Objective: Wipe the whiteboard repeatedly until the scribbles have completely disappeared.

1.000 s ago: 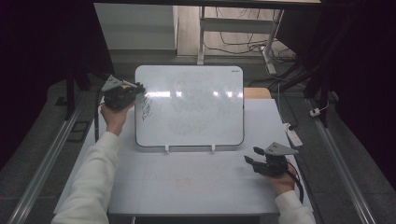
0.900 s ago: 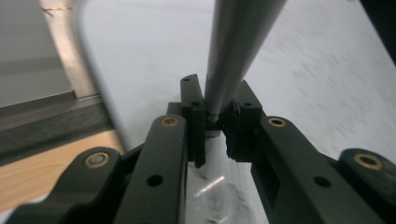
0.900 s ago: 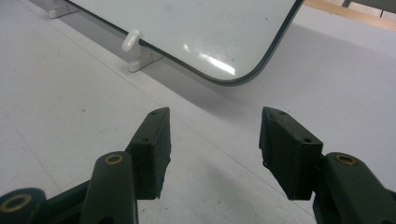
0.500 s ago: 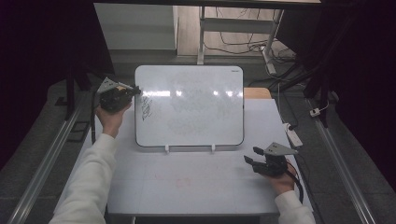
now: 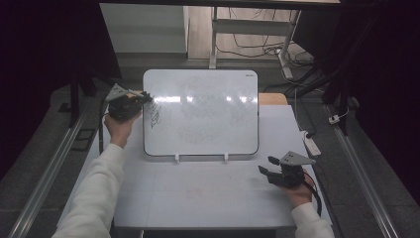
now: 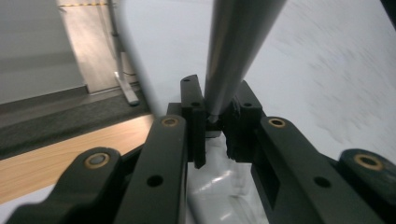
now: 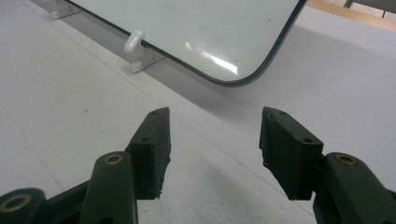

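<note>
Gripping a grey marker (image 6: 238, 51) tightly between its jaws, the left gripper (image 5: 130, 100) hangs at the upper left edge of the whiteboard (image 5: 208, 129), which stands propped on small white clips near the back of the table (image 5: 198, 198). Against the high view of a second ago, this gripper has crept slightly up along the board's left side, and the dark scribble (image 5: 155, 114) just beside its tip marks where the pen has been working; I judge that the writing on the board is under way, with most of the surface bare apart from faint grey smudges. In the left gripper view the marker's barrel rises straight from the closed pads toward the white surface, though whether the tip touches it cannot be told. Farther out, the right gripper (image 5: 270, 167) rests on the table at the board's lower right corner, jaws parted around nothing, and it has not shifted.
</note>
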A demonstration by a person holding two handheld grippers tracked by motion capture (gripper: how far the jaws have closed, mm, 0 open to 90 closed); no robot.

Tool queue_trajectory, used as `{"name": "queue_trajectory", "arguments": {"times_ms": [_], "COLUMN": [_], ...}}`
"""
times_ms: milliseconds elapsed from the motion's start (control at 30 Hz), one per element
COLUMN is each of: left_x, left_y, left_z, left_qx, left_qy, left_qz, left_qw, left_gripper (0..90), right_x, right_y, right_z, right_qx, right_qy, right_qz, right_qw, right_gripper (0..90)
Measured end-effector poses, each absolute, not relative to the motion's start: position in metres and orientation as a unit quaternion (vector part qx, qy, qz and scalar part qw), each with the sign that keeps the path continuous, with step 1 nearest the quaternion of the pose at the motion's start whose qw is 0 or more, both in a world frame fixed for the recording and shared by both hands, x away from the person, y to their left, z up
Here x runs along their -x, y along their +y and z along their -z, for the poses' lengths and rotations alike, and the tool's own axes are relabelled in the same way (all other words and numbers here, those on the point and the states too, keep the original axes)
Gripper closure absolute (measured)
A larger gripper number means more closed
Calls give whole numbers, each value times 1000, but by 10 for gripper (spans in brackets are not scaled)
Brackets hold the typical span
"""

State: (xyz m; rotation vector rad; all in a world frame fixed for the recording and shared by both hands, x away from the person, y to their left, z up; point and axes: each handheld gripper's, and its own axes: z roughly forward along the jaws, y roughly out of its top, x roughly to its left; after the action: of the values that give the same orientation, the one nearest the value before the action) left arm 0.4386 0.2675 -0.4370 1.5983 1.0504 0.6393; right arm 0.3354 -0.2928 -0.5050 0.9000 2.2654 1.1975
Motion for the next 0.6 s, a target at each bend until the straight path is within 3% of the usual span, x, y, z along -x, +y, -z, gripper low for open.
{"name": "queue_trajectory", "arguments": {"times_ms": [167, 400, 600], "left_x": [-441, -431, -431], "left_y": [260, 223, 250], "left_z": [440, 452, 444], "left_qx": [-671, -707, -687], "left_qy": [435, 396, 425], "left_qz": [-258, -240, -262], "left_qw": [542, 534, 528], "left_gripper": [790, 790, 790], "right_x": [-336, -336, -335], "right_y": [-292, -292, -292], "right_z": [506, 506, 505], "right_qx": [-324, -323, -323], "right_qy": [816, 816, 816], "right_qz": [-429, -430, -431], "right_qw": [210, 210, 211], "right_gripper": [435, 435, 435]}}
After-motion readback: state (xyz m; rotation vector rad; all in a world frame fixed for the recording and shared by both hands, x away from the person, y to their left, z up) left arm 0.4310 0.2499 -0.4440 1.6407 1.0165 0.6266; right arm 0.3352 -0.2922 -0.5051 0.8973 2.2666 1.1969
